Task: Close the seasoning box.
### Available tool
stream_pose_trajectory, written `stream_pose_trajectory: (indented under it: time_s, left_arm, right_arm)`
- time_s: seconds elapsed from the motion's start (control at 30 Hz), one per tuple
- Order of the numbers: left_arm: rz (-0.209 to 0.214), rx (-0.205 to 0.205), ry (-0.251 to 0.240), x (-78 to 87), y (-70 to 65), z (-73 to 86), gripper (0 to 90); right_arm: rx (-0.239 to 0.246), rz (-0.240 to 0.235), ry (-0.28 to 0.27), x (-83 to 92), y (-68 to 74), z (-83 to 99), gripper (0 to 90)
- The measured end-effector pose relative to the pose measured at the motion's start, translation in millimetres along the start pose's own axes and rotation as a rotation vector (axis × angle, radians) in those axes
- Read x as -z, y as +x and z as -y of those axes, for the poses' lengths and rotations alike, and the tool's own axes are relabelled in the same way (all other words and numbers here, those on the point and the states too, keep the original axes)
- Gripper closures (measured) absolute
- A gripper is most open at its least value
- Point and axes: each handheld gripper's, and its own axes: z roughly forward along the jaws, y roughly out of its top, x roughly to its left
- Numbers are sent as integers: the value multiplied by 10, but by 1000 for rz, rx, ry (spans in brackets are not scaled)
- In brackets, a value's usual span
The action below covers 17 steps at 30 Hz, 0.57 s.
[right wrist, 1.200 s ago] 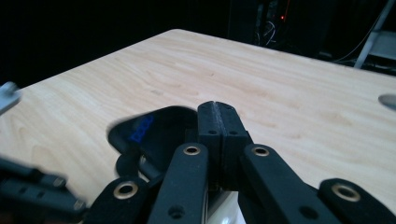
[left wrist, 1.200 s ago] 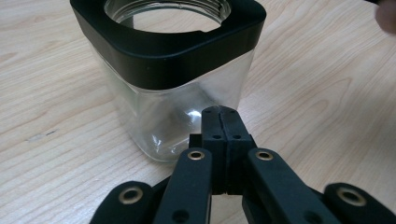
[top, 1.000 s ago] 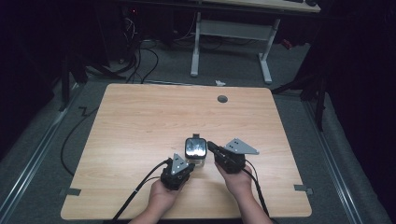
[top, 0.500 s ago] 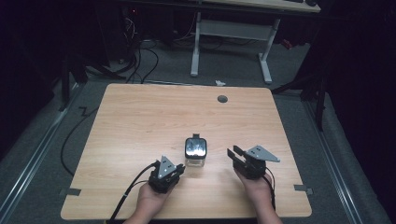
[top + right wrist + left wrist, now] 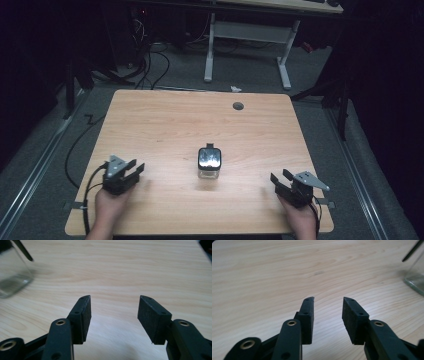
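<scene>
Small glass jar [image 5: 209, 162] with black lid, upright near middle of wooden surface [image 5: 165, 125], touching nothing. Left claw [image 5: 131, 169] well apart at its left, jaws spread, empty. Right claw [image 5: 280, 179] well apart at its right, also spread, empty.

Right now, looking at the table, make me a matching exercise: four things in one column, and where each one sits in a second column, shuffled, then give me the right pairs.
Things:
1. glass jar
2. left hand-held gripper
3. right hand-held gripper
4. cable hole

Places:
A. near the table's far edge, right of middle
B. near corner of the table on the person's left, jaws open
C. middle of the table, standing upright
D. near corner of the table on the person's right, jaws open

Pairs: 1-C, 2-B, 3-D, 4-A
</scene>
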Motion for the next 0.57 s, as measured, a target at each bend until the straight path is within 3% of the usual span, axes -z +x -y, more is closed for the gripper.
stream_pose_trajectory:
  time_s: [0.03,0.07,0.13,0.23,0.3,0.57]
  left_arm:
    - [-12,24,-4,36,80,-22,622]
    - [-32,23,2,61,146,-21,619]
    - [-52,-9,17,71,176,7,605]
    - [-53,-16,17,69,122,32,591]
    - [-56,-66,20,66,57,99,579]
    - [-57,-62,30,64,18,141,579]
  right_arm:
    - [0,0,0,0,0,0,442]
    - [5,20,2,26,-17,24,441]
    - [14,38,1,44,-37,29,442]
    - [24,44,-9,43,-26,7,448]
    - [26,37,-23,49,-13,1,448]
    - [27,22,-17,-3,-22,-3,444]
